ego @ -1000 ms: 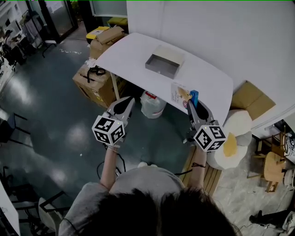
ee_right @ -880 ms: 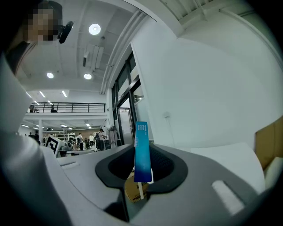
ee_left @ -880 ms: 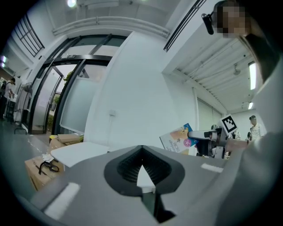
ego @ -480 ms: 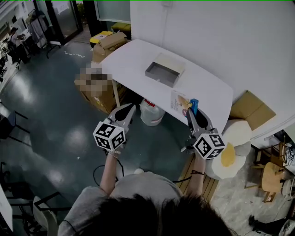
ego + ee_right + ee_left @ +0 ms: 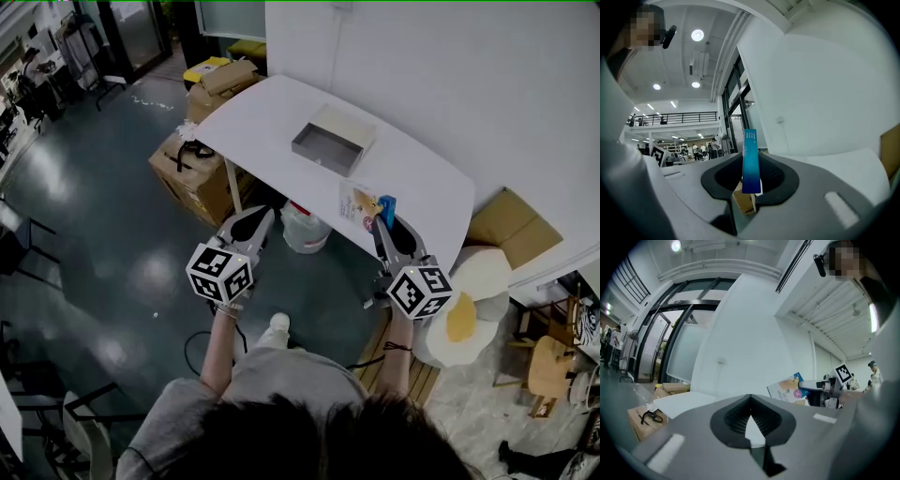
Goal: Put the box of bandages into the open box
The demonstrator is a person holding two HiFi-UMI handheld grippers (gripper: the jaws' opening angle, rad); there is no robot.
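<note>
Head view: a person stands at the near edge of a white, rounded table (image 5: 272,108) with a two-jaw gripper in each hand, midway through packing a flat white, orange and blue box of bandages (image 5: 361,202). The right gripper (image 5: 382,223) pinches that box by its lower end, and the right gripper view shows its blue edge (image 5: 750,159) standing upright between the closed-in dark pads. From the left gripper view the same box (image 5: 790,387) appears lifted in the air, its printed face turned toward the camera. The left gripper (image 5: 261,216) hangs short of the table's edge, well apart from the right one. Its jaw tips are pressed together with nothing between them (image 5: 750,399).

The pick-up looks done. The delivery is not. The shallow grey open box (image 5: 319,155) sits farther back, near the middle of the table, and looks empty. The bandages are held at the near right edge, well apart from it. What is left, by this reading, is to carry the bandages across the table, bring them over the grey box's opening, lower them in and spread the right jaws.
</note>
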